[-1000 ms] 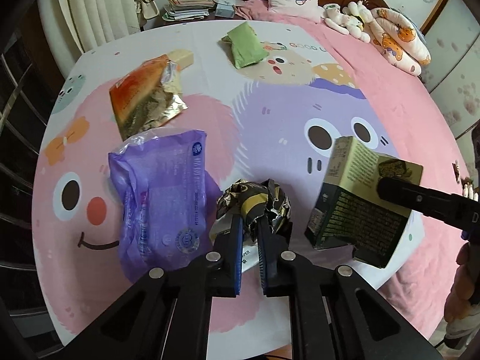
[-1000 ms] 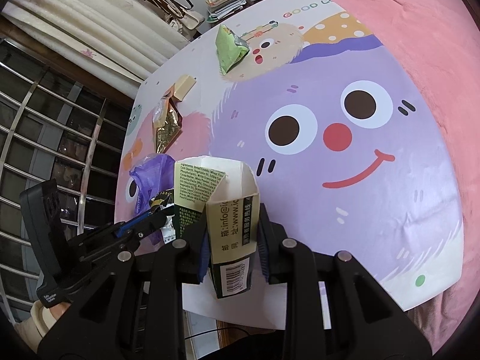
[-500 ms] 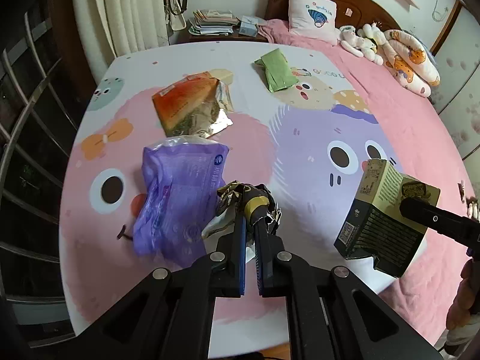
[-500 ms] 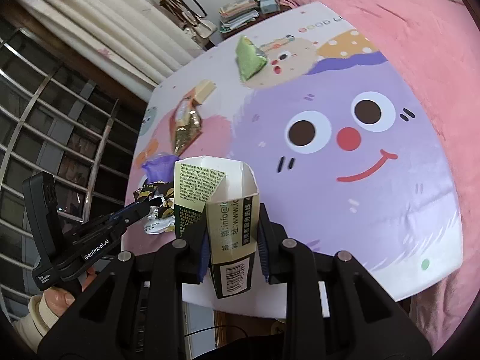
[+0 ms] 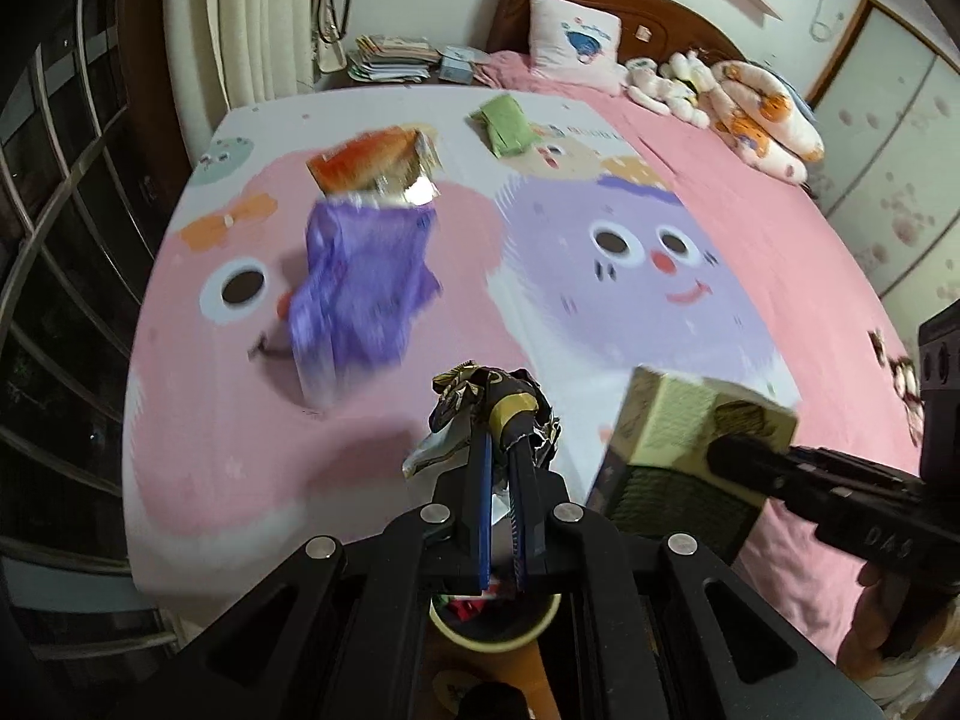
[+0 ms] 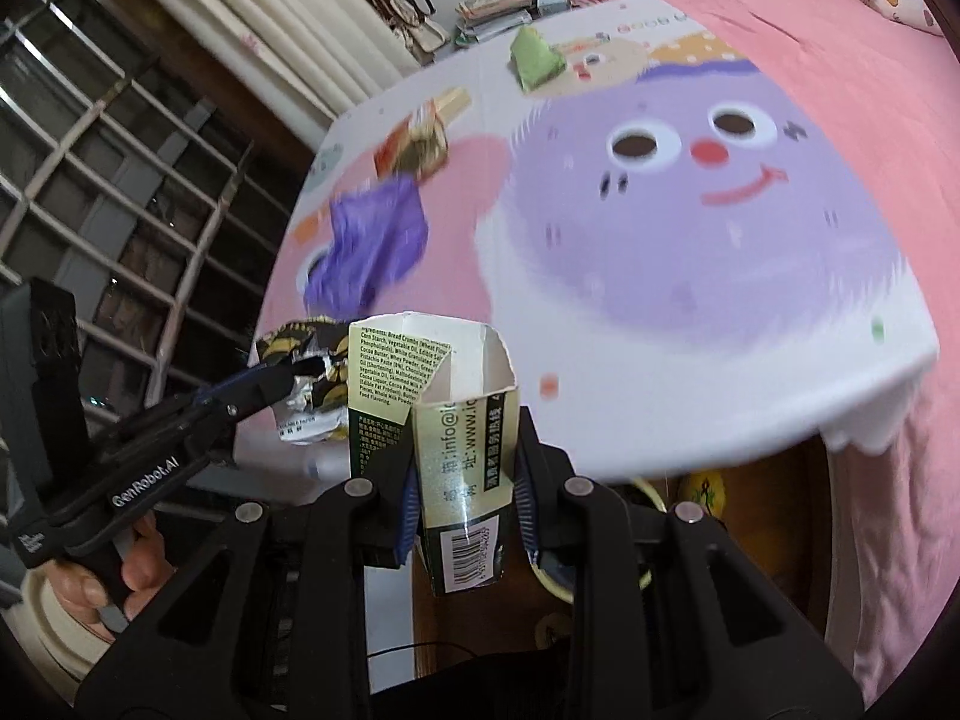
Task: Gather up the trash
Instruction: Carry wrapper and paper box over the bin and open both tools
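Observation:
My left gripper (image 5: 501, 429) is shut on a crumpled dark and gold foil wrapper (image 5: 480, 390), held in the air over the near edge of the cartoon-print cover (image 5: 600, 330). Below it shows the yellow rim of a bin (image 5: 456, 636) with trash inside. My right gripper (image 6: 465, 468) is shut on an opened green and cream carton (image 6: 462, 420), also off the cover's edge. In the left wrist view the carton (image 5: 678, 438) hangs at the right. On the cover lie a purple plastic bag (image 5: 360, 294), an orange foil wrapper (image 5: 372, 165) and a green packet (image 5: 504, 126).
A window grille (image 6: 120, 180) and a curtain (image 5: 264, 30) stand at the left. Papers (image 5: 396, 54), a pillow (image 5: 576, 42) and soft toys (image 5: 738, 96) lie at the far end. A person's hand (image 6: 132, 570) holds the left gripper's handle.
Both grippers have drawn back from the cover toward its near edge, carrying the wrapper and the carton. The bin has come into view under the left gripper.

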`<state>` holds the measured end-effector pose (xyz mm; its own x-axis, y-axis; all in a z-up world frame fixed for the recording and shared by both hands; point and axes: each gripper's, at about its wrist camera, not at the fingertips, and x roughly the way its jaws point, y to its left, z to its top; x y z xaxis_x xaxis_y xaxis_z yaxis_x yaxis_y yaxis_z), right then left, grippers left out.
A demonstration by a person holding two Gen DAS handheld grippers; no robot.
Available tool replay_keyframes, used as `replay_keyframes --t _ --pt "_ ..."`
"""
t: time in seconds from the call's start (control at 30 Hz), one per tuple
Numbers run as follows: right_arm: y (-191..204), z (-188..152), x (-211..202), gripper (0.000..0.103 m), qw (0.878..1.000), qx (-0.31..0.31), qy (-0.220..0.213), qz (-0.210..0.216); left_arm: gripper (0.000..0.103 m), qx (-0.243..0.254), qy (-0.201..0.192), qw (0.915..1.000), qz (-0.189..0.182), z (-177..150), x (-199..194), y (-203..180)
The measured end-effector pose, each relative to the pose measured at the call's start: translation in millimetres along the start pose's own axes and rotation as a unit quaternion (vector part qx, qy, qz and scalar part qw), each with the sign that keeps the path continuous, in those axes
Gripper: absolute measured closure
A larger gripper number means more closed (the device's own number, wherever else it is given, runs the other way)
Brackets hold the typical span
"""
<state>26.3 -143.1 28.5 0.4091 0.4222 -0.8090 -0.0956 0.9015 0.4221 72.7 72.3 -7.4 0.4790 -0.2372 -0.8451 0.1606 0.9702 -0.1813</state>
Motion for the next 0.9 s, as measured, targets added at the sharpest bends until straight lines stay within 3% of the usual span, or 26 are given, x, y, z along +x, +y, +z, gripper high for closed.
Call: replay_keyframes --t 0.37,0.63,0.9 --pt "-34.0 -122.4 43.8 0.08 0.994 0.026 0.093 -0.043 0.098 0.011 0.062 0.9979 -0.013 -115.8 32.6 -18.1" --pt "-93.5 -181.6 122.8 0.08 0.986 0.061 0.135 -0.078 0.098 0.004 0.117 0.9932 -0.002 -181.6 126.0 -20.3" --pt "-146.2 -210.3 204.9 0.077 0.979 0.109 0.149 -0.089 0.095 0.039 0.14 0.989 0.025 -212.3 224.6 -24.6"
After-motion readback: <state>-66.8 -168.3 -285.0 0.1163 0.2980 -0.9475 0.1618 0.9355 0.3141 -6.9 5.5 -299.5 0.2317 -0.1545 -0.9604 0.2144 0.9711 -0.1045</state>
